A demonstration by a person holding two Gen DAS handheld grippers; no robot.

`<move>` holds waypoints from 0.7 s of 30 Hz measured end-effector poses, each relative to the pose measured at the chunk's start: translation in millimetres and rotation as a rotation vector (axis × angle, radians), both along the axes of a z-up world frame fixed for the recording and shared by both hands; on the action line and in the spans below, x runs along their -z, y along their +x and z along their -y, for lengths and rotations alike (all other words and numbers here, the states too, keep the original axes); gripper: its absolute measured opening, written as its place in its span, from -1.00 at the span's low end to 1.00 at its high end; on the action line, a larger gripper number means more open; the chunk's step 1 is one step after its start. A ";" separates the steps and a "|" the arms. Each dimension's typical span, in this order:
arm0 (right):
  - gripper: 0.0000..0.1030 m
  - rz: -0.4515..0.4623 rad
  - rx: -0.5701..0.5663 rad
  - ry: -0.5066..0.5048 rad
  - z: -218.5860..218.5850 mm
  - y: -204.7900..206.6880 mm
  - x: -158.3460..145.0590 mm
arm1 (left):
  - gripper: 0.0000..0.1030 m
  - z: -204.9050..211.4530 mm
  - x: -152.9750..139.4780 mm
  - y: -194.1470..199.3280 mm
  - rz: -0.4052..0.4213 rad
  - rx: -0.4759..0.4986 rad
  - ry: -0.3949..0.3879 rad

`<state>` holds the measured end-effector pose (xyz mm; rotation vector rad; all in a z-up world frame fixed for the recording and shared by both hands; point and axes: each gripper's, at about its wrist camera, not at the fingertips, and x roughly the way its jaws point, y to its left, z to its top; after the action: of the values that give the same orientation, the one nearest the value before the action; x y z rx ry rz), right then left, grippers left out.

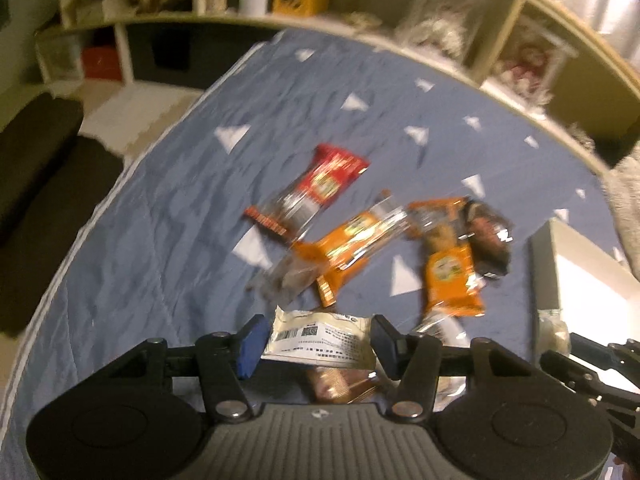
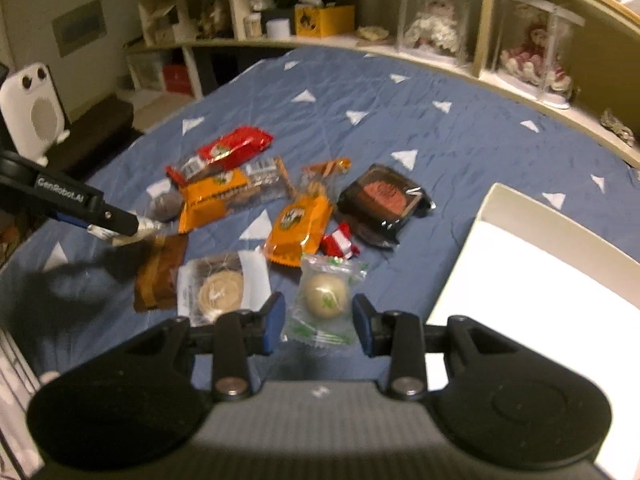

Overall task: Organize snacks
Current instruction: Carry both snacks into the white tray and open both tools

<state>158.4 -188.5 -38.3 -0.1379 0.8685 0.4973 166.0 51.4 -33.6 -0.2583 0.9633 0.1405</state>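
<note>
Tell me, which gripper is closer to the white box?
Right. The right gripper, holding a green-printed round snack, sits beside the white box; the left gripper is farther across the snacks.

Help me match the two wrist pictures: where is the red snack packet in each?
Left wrist view: the red snack packet lies near centre, at the pile's far left.
Right wrist view: left of centre, at the pile's far edge.
Shared landmark: the white box on the right.

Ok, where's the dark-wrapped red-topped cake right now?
In the right wrist view the dark-wrapped cake lies on the blue quilt, right of the orange snack packet and left of the white box.
</note>
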 end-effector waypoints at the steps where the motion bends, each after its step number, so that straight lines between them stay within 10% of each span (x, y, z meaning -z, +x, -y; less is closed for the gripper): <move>1: -0.17 0.008 0.010 0.004 2.5 -0.7 -2.5 | 0.12 2.6 -1.9 -0.5 0.007 0.007 0.001; 21: -0.17 0.068 0.218 -0.001 81.6 -37.2 -46.4 | 0.12 122.4 -44.8 11.6 0.096 0.236 -0.059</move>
<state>121.2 -270.1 8.1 -0.0596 0.8060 0.2863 177.6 -70.9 11.2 -0.2013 0.8965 -0.1158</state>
